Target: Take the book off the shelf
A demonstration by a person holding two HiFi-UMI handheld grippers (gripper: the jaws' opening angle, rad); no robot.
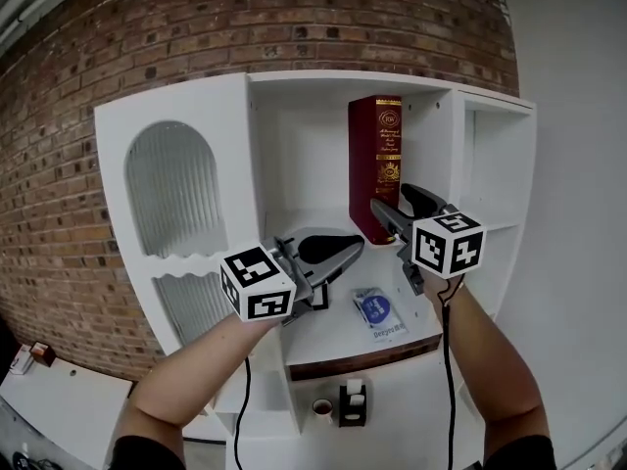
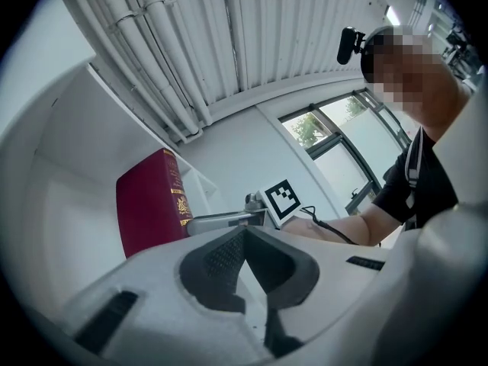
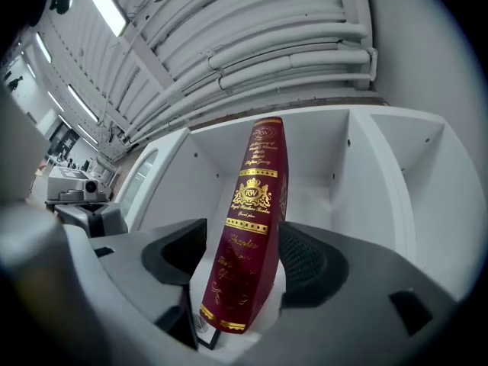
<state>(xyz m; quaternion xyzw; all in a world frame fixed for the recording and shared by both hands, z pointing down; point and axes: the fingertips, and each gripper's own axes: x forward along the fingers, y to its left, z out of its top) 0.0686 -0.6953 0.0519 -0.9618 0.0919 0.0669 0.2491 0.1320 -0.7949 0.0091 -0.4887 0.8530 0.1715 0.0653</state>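
White shelf, brick behind. Book stands upright, spine between right gripper fingers, spread wide and not clamping. Left gripper closed, empty, farther off.

Red book upright mid-compartment: bare room on its left to the side wall, narrower gap on its right to the divider. Left gripper blocks the low left front, blue packet lies on the shelf board before the book

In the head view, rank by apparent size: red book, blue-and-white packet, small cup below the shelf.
1. Red book, clearly largest.
2. Blue-and-white packet, next.
3. Small cup, smallest; it sits lower, perhaps farther from the camera, so its real size is unsure.
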